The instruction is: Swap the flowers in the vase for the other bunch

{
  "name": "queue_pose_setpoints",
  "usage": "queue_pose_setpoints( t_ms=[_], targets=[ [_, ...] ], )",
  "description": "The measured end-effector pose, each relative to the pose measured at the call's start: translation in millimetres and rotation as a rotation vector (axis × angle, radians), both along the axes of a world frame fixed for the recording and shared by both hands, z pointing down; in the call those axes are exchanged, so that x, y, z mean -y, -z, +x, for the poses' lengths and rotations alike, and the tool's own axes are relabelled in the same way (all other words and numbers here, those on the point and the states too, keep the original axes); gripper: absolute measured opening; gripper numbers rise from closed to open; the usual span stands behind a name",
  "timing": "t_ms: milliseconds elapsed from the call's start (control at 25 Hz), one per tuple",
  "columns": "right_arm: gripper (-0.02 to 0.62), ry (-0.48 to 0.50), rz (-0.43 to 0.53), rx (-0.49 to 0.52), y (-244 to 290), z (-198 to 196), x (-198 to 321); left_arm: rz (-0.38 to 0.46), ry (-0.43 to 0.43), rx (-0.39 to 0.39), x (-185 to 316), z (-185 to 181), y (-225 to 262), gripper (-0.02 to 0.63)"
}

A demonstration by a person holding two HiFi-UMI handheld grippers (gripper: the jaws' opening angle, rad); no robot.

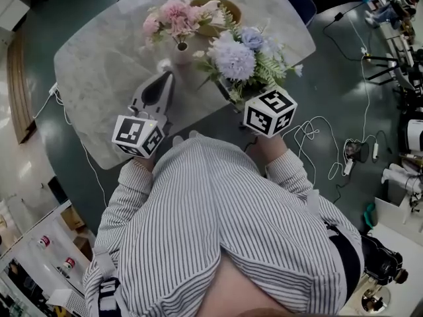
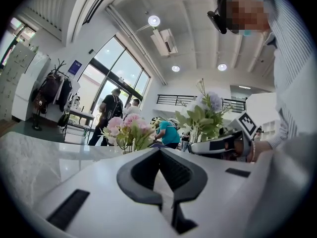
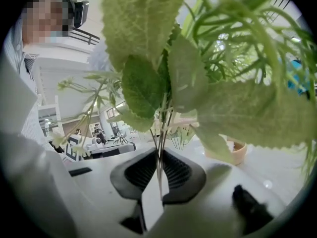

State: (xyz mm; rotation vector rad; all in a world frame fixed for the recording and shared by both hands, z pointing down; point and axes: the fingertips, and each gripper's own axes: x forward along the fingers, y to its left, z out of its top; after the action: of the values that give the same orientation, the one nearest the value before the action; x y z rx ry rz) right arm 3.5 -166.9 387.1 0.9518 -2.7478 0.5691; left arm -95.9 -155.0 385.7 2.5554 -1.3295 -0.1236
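Observation:
On the marble table (image 1: 99, 71), a pink bunch (image 1: 173, 17) stands in a small white vase (image 1: 182, 50). My left gripper (image 1: 166, 73) lies level just left of the vase, shut with nothing between its jaws; I cannot tell if it touches the vase. In the left gripper view the jaws (image 2: 159, 151) meet and the pink bunch (image 2: 126, 128) is beyond them. My right gripper (image 3: 159, 155) is shut on the thin stems (image 3: 161, 133) of the lavender-blue bunch (image 1: 239, 58). It holds that bunch upright to the right of the vase. Its marker cube (image 1: 269, 111) shows, but its jaws are hidden under the leaves.
A wooden bowl (image 1: 221, 6) sits behind the vase near the table's far edge. Cables (image 1: 317, 137) trail on the dark floor to the right. People stand far off by the windows (image 2: 111, 108). The table's near edge runs under both grippers.

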Motion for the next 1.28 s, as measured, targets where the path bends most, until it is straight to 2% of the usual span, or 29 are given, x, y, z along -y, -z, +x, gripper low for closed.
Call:
queue_pose_setpoints(
  t_ms=[320, 800, 1040, 1280],
  targets=[
    [0.041, 0.020, 0.001, 0.001, 1.2, -1.4, -4.4, 0.018, -0.026, 0.004, -1.5, 6.8, 5.2, 0.011],
    [0.041, 0.100, 0.087, -0.145, 13.3, 9.4, -2.1, 0.039, -0.057, 0.018, -6.1, 13.2, 12.0, 0.011],
    [0.041, 0.122, 0.087, -0.185, 10.2, 14.4, -5.3, 0.023, -0.068, 0.019, -9.7, 18.7, 3.5, 0.011],
    [0.041, 0.133, 0.088, -0.208, 6.4, 7.6, -2.8, 0.006, -0.057, 0.016, -7.3, 8.3, -4.5, 0.011]
  ],
)
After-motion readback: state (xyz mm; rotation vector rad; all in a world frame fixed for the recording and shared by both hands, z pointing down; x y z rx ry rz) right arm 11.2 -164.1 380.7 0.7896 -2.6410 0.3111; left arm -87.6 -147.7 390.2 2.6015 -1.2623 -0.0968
